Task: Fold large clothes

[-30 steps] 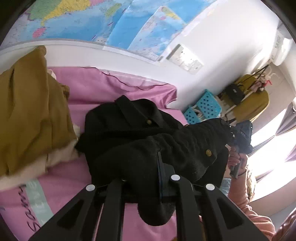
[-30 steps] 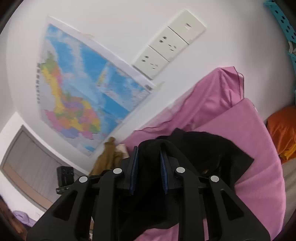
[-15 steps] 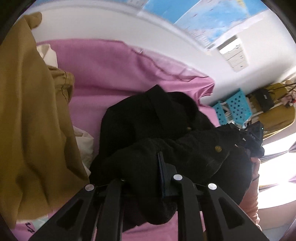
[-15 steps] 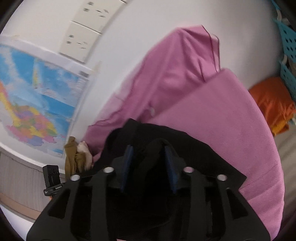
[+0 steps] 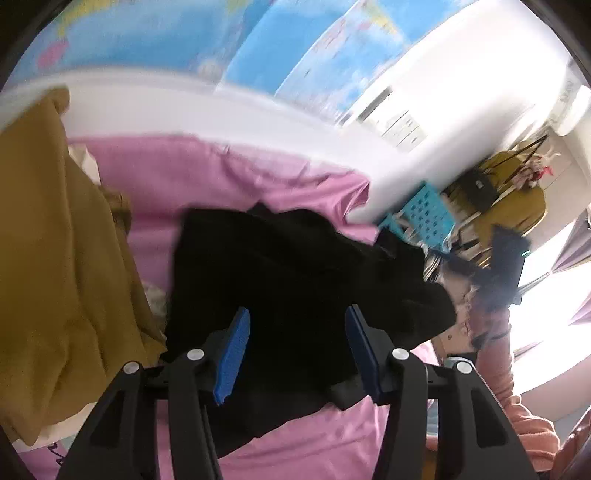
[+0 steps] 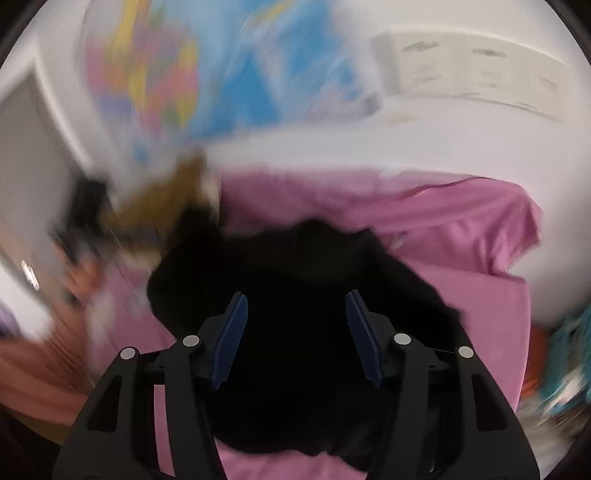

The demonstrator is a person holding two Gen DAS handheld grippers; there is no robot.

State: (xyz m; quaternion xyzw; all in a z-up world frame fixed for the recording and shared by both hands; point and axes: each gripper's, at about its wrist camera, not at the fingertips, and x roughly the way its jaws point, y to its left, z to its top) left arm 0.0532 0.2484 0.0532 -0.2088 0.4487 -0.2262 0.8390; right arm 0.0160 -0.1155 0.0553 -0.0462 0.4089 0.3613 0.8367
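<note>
At the far left of the left wrist view a mustard-coloured garment point(image 5: 55, 266) is heaped on the pink bedsheet point(image 5: 229, 173), and just beside it the black jacket point(image 5: 295, 280), the thing being folded, lies bundled on the same sheet below the wall map point(image 5: 207, 33). The left gripper point(image 5: 297, 350) is held over the jacket's near edge; its jaws have just been opening and now stand about half apart, with black cloth seen between the blue pads point(image 5: 232, 354) but no longer pinched by them. Further right, a blue crate point(image 5: 424, 210) stands past the bed, and a hand in a pink sleeve point(image 5: 495, 354) is seen by the jacket's right edge. In the blurred right wrist view the jacket point(image 6: 295, 302) fills the middle of the sheet point(image 6: 461, 236), and the right gripper point(image 6: 297, 339) has likewise just been opening, its jaws about half apart over the cloth and gripping nothing. The step in hand is judged to be the release after a fold has been laid over. It is done well if both grippers are drawn clear without the pads snagging the cloth, so that the folded layer is not dragged open. The fold should then be checked for squareness, since the right side looks bunched and loose, and the mustard garment should be left undisturbed.
</note>
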